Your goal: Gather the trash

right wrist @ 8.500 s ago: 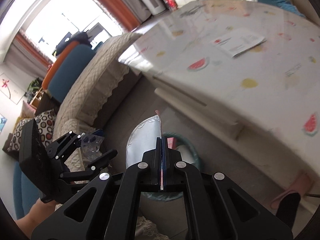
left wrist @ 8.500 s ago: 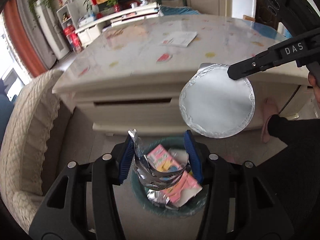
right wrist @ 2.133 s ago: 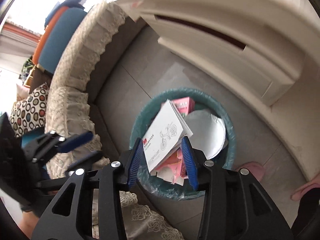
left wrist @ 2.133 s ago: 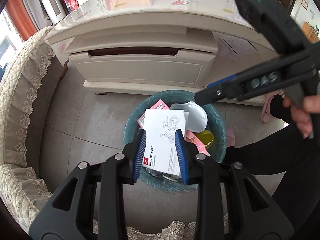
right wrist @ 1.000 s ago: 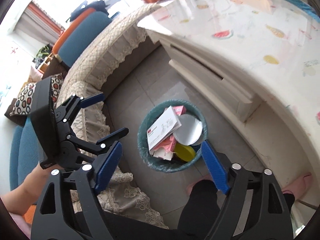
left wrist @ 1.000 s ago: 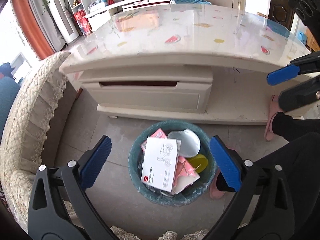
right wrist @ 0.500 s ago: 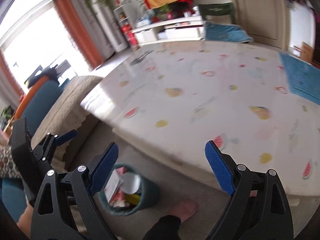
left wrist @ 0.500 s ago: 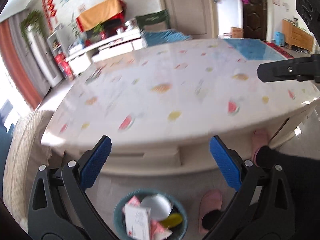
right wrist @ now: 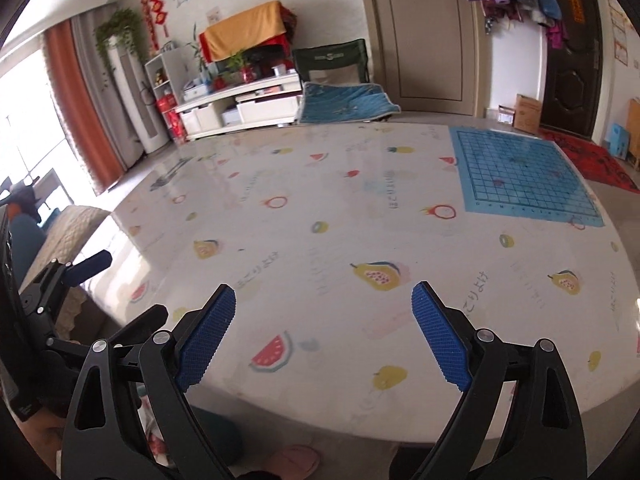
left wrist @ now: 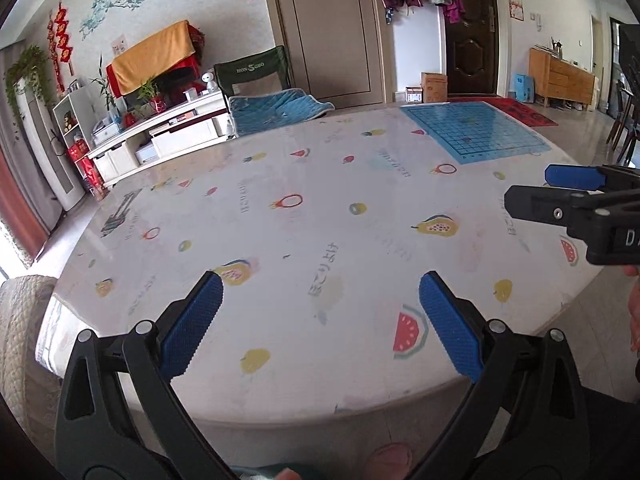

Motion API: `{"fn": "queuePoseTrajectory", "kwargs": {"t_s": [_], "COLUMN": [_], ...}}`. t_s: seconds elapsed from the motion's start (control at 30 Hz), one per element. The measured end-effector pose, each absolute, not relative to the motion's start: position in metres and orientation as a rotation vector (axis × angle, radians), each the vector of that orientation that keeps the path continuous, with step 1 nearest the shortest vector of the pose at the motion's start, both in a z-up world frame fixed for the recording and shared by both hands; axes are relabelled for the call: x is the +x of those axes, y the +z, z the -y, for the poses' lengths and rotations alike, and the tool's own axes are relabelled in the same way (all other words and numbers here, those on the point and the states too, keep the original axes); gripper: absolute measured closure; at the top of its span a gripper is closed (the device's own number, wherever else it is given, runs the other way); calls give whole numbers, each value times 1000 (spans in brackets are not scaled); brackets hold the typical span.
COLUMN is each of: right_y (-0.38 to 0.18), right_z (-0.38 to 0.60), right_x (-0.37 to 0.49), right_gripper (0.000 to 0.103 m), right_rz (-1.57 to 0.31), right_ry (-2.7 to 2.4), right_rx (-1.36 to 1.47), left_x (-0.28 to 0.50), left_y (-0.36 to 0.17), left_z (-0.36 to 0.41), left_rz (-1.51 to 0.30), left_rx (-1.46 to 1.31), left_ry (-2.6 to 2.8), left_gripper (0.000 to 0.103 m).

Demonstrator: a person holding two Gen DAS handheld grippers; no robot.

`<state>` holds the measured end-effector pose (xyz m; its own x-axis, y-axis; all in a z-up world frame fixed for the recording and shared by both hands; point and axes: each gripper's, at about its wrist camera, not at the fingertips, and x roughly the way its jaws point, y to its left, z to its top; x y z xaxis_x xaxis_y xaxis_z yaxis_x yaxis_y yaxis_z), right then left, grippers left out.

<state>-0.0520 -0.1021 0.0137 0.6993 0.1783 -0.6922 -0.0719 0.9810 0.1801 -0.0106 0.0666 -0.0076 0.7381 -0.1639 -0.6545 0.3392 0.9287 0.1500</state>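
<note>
My left gripper point(left wrist: 320, 312) is open and empty, held above the near edge of the round table point(left wrist: 340, 208). My right gripper point(right wrist: 324, 320) is open and empty too, over the table's near edge point(right wrist: 360, 240); it also shows at the right of the left wrist view point(left wrist: 560, 190). The left gripper shows at the left of the right wrist view point(right wrist: 104, 292). The teal trash bin point(right wrist: 216, 436) with trash in it stands on the floor below the table edge, mostly hidden; a sliver of its rim shows in the left wrist view point(left wrist: 256, 472). No loose trash shows on the table.
A blue grid mat point(left wrist: 472, 130) lies at the table's far right. A blue cushion on a green chair point(left wrist: 276, 108) stands behind the table. A beige sofa point(right wrist: 60, 228) is at the left. Pink slippers point(right wrist: 294, 460) are on the floor by the bin.
Both grippers have let go of the trash into the bin, opened wide and risen from over the bin to above the table top. The bin has dropped almost out of view.
</note>
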Motion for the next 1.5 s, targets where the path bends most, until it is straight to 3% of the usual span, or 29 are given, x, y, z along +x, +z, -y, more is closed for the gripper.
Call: {"fn": "queuePoseTrajectory", "kwargs": {"t_s": [0.33,0.63,1.5], "right_y": [-25,-55,-62], "right_z": [99,100,95], "right_x": [-18,2,10], "right_gripper": [14,14,14], "right_rz": [-772,-841,-836], "right_ry": [103,52,26], "right_rx": [134,91,58], "left_x": [17,38,56], "left_y": [-37,-68,-71], "left_z": [-44,-35,-39], "left_rz": [-700,-833,-806], "left_rx": [252,262,173], "left_ry": [-258,-246,-198], "left_gripper": [7,7,7]}}
